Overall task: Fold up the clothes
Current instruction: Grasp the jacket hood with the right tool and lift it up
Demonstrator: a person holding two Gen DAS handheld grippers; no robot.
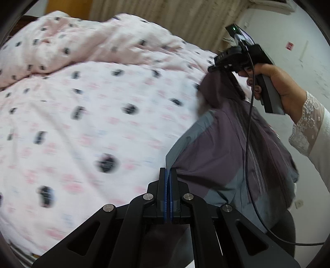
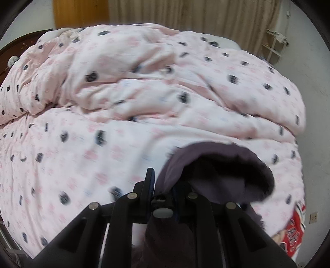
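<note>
Two grippers hold one garment up over a bed. Largest is the duvet (image 1: pixel 86 115), pink-white with dark spots, which covers the bed and lies bunched at the far side in both views. Beyond it hangs a beige curtain (image 2: pixel 196 16), with a white wall to the right.

Next is the garment (image 1: pixel 222 152), purple with grey panels, hanging at the right of the left wrist view, above the duvet's right edge and stretched between the two grippers.

Near the upper right a hand (image 1: pixel 274 82) in a lace-cuffed sleeve (image 1: pixel 307 127) grips the right gripper (image 1: pixel 212 69); its jaws are nearly closed on a bunch of the purple cloth. Nearest, the left gripper (image 1: pixel 167 171) has its blue pads pressed together, pinching the garment's grey edge.
</note>
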